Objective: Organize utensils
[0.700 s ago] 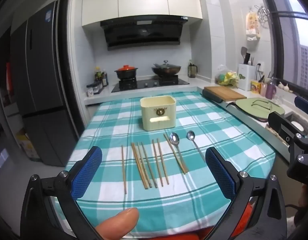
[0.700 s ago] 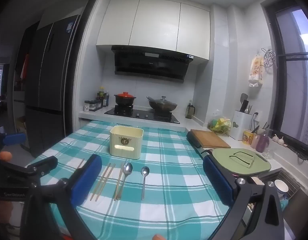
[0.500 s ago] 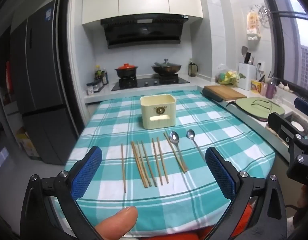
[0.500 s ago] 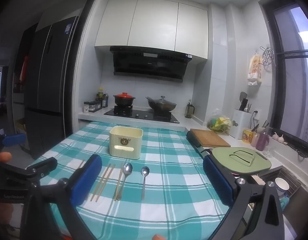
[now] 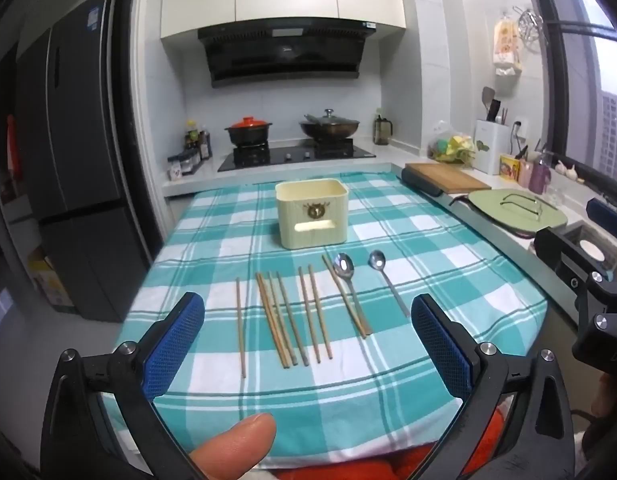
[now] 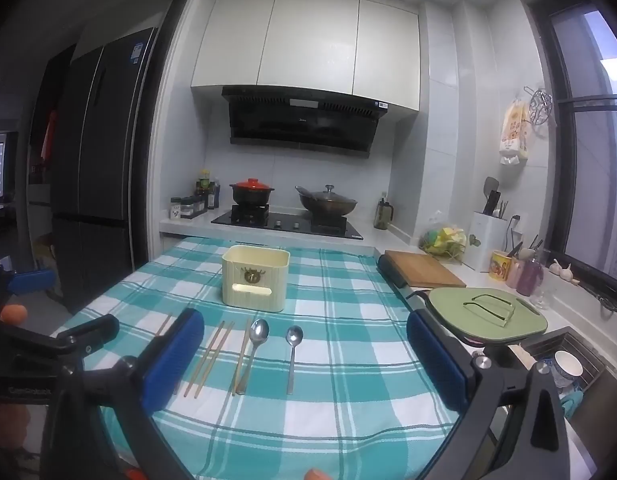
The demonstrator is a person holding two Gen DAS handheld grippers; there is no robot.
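A cream utensil box [image 5: 312, 213] stands upright on the teal checked tablecloth [image 5: 448, 264]; it also shows in the right wrist view [image 6: 255, 278]. In front of it lie several wooden chopsticks [image 5: 286, 316] in a row and two metal spoons [image 5: 344, 268] [image 5: 378, 262], also seen from the right [image 6: 257, 334] [image 6: 293, 340]. My left gripper [image 5: 308, 344] is open and empty, held above the table's near edge. My right gripper [image 6: 304, 360] is open and empty, to the right of the left one.
A stove with a red-lidded pot [image 5: 248, 130] and a wok [image 5: 329, 126] sits behind the table. A wooden board [image 5: 444, 176] and a green lid [image 5: 516, 210] lie on the counter at right. A dark fridge [image 5: 76, 160] stands at left.
Both grippers have shifted only slightly; the view tilts up a little. Nothing on the table has moved.
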